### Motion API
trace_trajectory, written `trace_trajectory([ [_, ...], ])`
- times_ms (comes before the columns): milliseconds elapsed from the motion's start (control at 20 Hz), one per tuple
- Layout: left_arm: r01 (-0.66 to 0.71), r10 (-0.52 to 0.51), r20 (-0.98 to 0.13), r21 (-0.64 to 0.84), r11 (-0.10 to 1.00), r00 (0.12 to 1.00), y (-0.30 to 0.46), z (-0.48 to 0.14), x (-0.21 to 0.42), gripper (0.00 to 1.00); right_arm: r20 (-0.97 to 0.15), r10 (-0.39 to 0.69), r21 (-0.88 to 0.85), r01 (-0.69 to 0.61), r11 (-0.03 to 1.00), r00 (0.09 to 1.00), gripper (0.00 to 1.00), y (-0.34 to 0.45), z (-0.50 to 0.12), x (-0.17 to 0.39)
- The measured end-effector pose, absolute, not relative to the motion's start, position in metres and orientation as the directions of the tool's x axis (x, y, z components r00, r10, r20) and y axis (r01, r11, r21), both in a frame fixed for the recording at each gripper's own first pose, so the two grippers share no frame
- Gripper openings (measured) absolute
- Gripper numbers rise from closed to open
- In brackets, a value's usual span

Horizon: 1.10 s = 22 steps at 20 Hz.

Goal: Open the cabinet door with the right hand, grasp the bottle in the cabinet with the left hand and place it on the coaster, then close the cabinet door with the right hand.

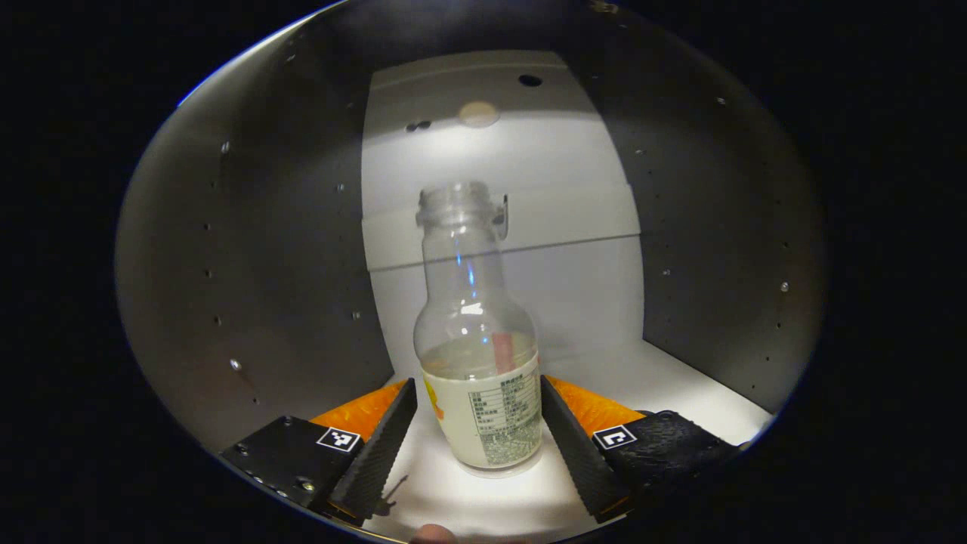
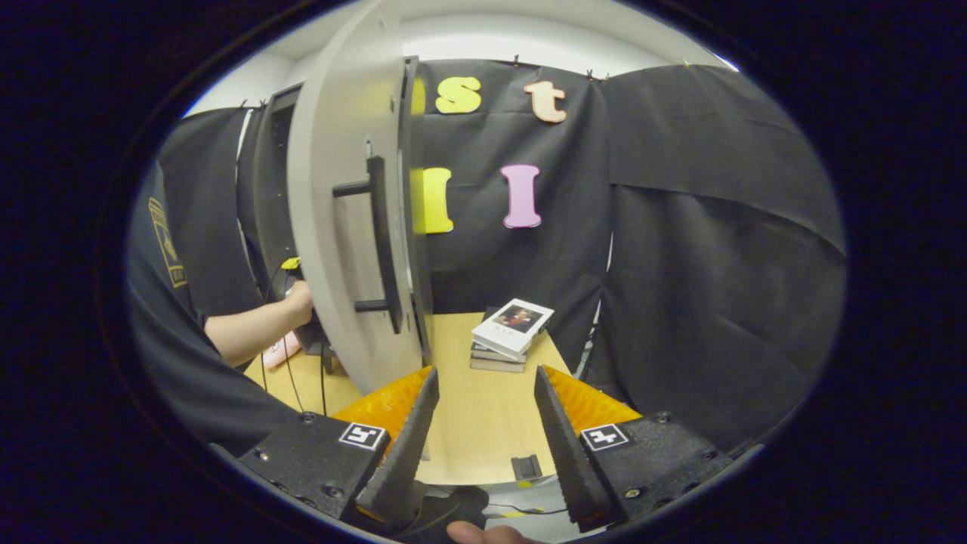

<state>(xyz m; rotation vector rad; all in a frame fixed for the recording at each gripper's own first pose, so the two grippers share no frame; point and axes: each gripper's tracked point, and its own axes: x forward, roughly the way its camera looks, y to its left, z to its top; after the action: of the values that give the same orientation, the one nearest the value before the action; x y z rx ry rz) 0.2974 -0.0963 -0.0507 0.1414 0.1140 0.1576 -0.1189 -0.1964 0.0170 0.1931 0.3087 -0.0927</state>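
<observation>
Cabinet (image 1: 249, 264) interior surrounds the left gripper view: grey side walls drilled with rows of shelf-pin holes, a white back panel and a lit white floor. In the right gripper view the cabinet door (image 2: 340, 227) stands swung open, edge-on, its dark bar handle (image 2: 381, 242) facing the camera, so the opening step reads as done and the grasp step is in hand. The right gripper (image 2: 483, 423) hangs free of the door over the wooden table (image 2: 483, 408), fingers spread and holding nothing; a stack of books (image 2: 510, 332) lies farther back on that table. A forearm and hand (image 2: 295, 306) reach past the door toward the cabinet. The left gripper (image 1: 477, 431) is inside the cabinet with its fingers apart, one on each side of the bottle (image 1: 476, 355), not yet pressing on it. The bottle stands upright on the cabinet floor, uncapped, clear above a printed label, with a low level of pale liquid. By judgement, the next move calls for closing both fingers squarely on the labelled body, then a level withdrawal, because the open neck can spill.
</observation>
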Motion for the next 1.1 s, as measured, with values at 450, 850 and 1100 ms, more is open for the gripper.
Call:
trace_trajectory([
  [450,-0.122,0.131,-0.073,0.115,0.986,0.989,-0.093,-0.029,0.269,0.76,-0.151,0.015,0.33,0.036,0.943,0.988,0.79,-0.201,0.057,-0.102],
  [850,-0.057,0.046,0.073,0.155,0.986,0.996,-0.068,0.008,0.183,0.75,-0.031,-0.127,0.498,0.126,0.858,0.991,0.79,-0.214,0.062,-0.13],
  [1100,-0.016,0.008,0.055,0.154,0.988,0.998,-0.041,-0.025,0.105,0.75,-0.112,-0.391,0.613,0.373,0.696,0.914,0.83,-0.275,0.033,-0.122],
])
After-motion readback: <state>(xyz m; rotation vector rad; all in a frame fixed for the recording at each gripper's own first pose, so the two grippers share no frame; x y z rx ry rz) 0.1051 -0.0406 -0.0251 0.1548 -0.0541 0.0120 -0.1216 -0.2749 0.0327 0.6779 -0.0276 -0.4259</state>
